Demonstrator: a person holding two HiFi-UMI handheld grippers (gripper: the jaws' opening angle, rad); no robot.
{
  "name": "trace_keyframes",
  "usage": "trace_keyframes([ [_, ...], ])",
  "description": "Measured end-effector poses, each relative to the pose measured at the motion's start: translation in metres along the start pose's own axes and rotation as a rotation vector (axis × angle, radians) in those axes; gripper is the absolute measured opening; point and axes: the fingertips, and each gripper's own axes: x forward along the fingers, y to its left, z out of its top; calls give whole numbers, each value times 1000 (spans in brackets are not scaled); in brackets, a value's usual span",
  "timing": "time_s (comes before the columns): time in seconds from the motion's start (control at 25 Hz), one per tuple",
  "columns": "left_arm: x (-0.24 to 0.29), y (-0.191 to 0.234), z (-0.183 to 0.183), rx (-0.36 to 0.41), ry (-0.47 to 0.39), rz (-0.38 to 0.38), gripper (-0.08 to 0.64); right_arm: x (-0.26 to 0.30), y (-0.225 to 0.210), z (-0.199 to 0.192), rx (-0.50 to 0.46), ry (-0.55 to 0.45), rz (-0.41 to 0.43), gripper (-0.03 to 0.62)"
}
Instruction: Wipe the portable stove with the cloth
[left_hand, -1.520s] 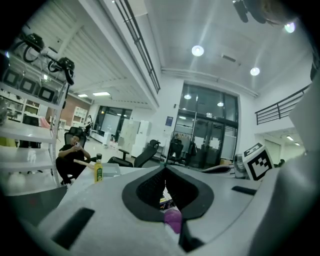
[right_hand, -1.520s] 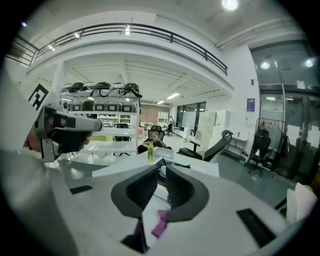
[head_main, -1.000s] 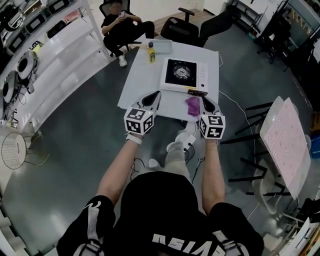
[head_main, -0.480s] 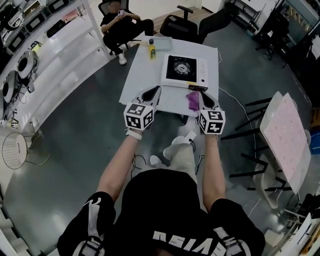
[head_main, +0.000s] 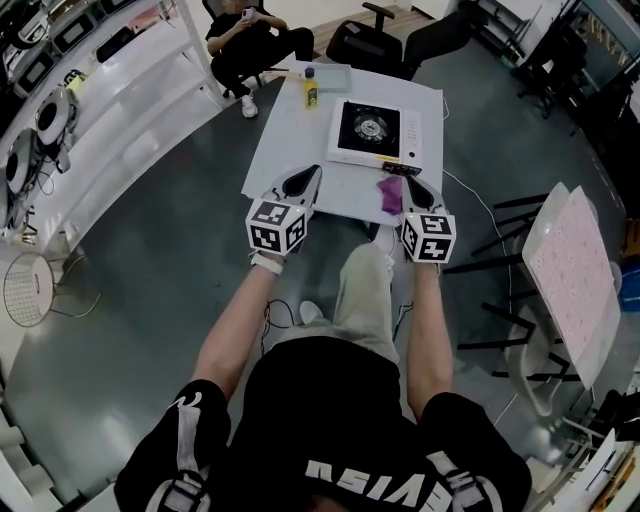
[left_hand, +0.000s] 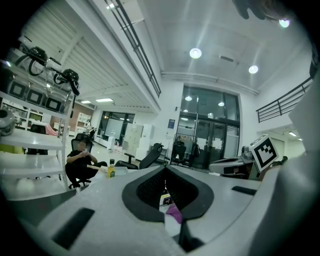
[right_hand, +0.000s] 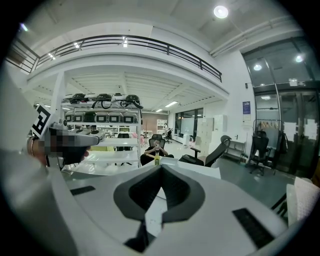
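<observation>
The portable stove (head_main: 372, 132), white with a black burner plate, sits on the white table (head_main: 290, 140) right of its middle. A purple cloth (head_main: 389, 196) lies on the table just in front of the stove, near the front edge. My right gripper (head_main: 412, 186) hovers at that edge, close beside the cloth on its right, shut and holding nothing. My left gripper (head_main: 314, 176) hangs over the front edge further left, also shut and empty. In the left gripper view, the cloth (left_hand: 174, 214) shows through the gap behind the closed left gripper (left_hand: 166, 171). The right gripper (right_hand: 161, 168) shows only table beyond it.
A yellow bottle (head_main: 312, 93) stands at the table's far left beside a flat pale tray (head_main: 330, 77). A seated person (head_main: 250, 40) is behind the table, with office chairs (head_main: 385, 42) next to them. Shelving (head_main: 90, 110) runs along the left. A second table (head_main: 575, 270) stands at the right.
The person's leg has stepped forward under the table edge and the head view has shifted slightly. Both grippers stay shut in nearly the same place by the cloth.
</observation>
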Motion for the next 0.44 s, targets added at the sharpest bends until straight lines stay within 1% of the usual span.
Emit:
trace_keyframes([
  [0.44, -3, 8, 3, -7, -15, 17, 5, 4, 9, 7, -28, 0, 19, 11],
])
